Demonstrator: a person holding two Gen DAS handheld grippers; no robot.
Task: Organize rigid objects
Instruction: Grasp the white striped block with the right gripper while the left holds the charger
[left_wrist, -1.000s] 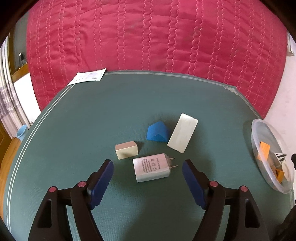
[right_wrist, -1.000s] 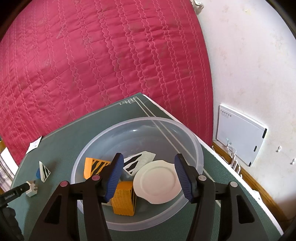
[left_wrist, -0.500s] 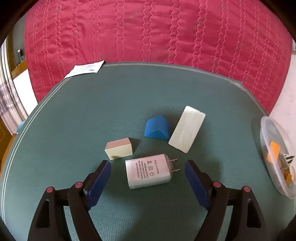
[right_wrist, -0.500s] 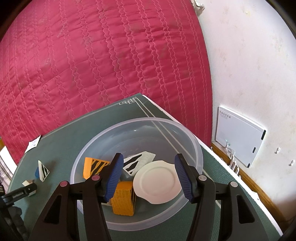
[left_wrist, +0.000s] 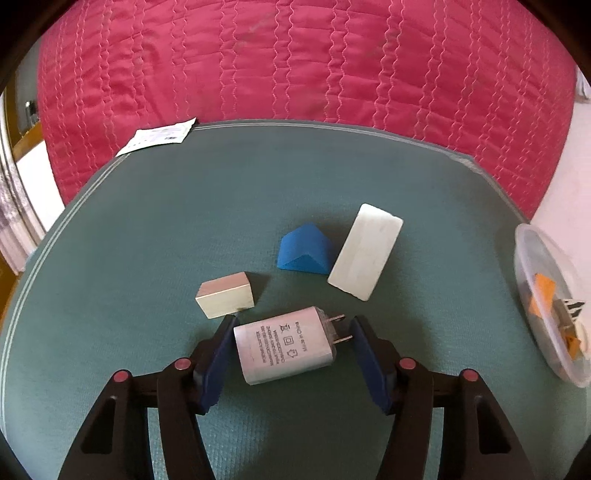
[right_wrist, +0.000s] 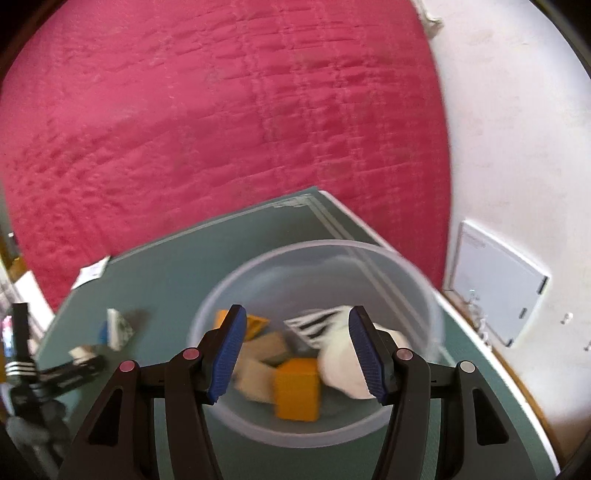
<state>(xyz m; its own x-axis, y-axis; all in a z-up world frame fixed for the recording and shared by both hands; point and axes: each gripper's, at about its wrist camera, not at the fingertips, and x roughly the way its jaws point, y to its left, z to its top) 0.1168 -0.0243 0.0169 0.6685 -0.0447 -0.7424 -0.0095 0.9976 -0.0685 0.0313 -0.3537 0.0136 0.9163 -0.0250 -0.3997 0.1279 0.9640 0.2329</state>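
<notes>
In the left wrist view a white plug adapter (left_wrist: 284, 345) lies on the green table (left_wrist: 147, 229), between the fingers of my open left gripper (left_wrist: 291, 332); the left pad touches or nearly touches its end. A beige block (left_wrist: 225, 299), a blue wedge (left_wrist: 304, 254) and a white bar (left_wrist: 364, 256) lie just beyond. My open, empty right gripper (right_wrist: 295, 332) hovers over the clear plastic bowl (right_wrist: 424, 291), which holds orange blocks (right_wrist: 297, 391), a tan block, a striped piece and a white plate (right_wrist: 341, 365).
The bowl also shows at the right edge of the left wrist view (left_wrist: 532, 266). A paper slip (left_wrist: 159, 136) lies at the table's far left corner. A red quilt (left_wrist: 295, 62) rises behind the table. A white wall box (right_wrist: 495, 291) is on the right.
My left gripper moved forward and narrowed around the plug adapter. My right gripper pulled back and up from the bowl, whose contents look shifted; the view is blurred.
</notes>
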